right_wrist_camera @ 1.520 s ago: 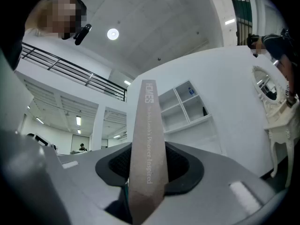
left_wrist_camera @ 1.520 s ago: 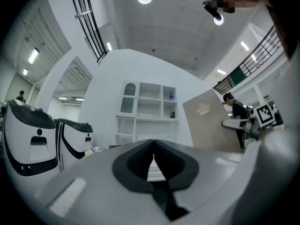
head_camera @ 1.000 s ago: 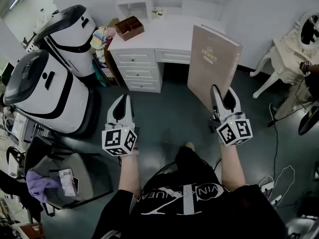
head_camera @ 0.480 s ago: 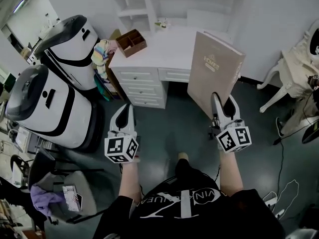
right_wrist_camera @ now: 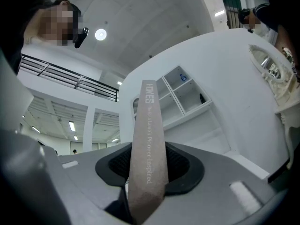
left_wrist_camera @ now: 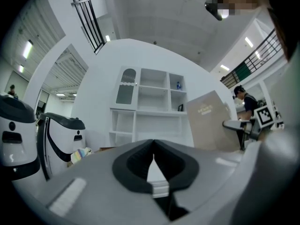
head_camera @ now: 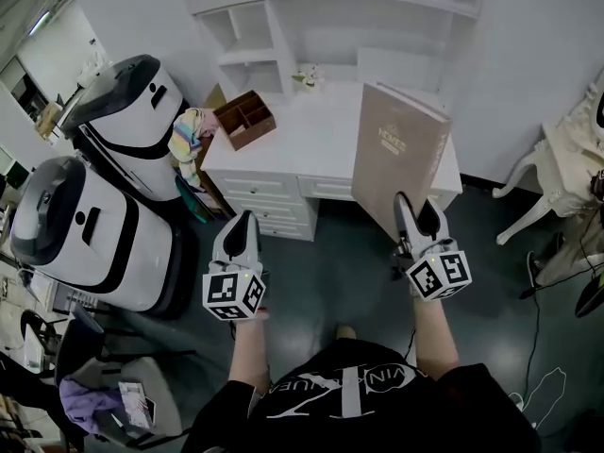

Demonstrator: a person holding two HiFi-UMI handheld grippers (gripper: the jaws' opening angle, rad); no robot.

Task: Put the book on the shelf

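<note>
The right tool (head_camera: 415,210) is clenched on the lower edge of the book (head_camera: 396,154), which stands upright above it. Beyond are the table (head_camera: 311,149) and shelf (head_camera: 321,8). The left tool (head_camera: 241,226) is closed with nothing in it, well apart from the right tool.

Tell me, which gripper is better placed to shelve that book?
The right gripper: its jaws clamp the book, held upright before the shelf. The left gripper is shut and empty.
</note>
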